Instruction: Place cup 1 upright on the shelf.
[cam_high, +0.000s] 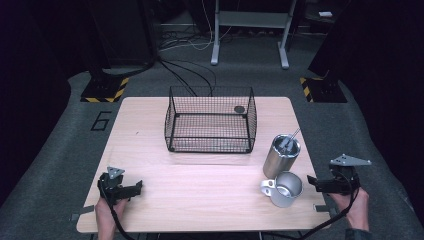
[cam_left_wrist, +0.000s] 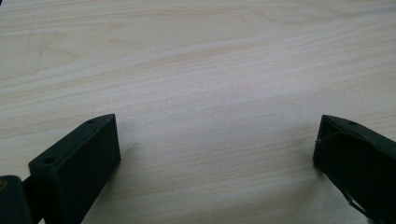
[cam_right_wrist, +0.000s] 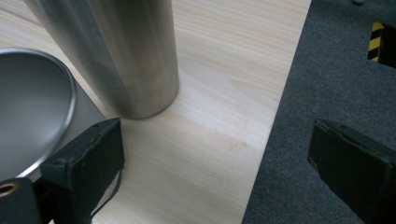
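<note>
The right gripper hovers at the table's right edge with its jaws spread wide and nothing between them; in the right gripper view one jaw sits just beside the metal mug and the other hangs over the grey floor. The left gripper rests near the front left corner, jaws likewise wide apart and empty over bare wood in the left gripper view. On the wooden table stand two steel vessels: one mug with its handle toward the left, and touching or just behind it one tall tumbler holding a thin metal utensil. Farther back sits one black wire basket
</note>
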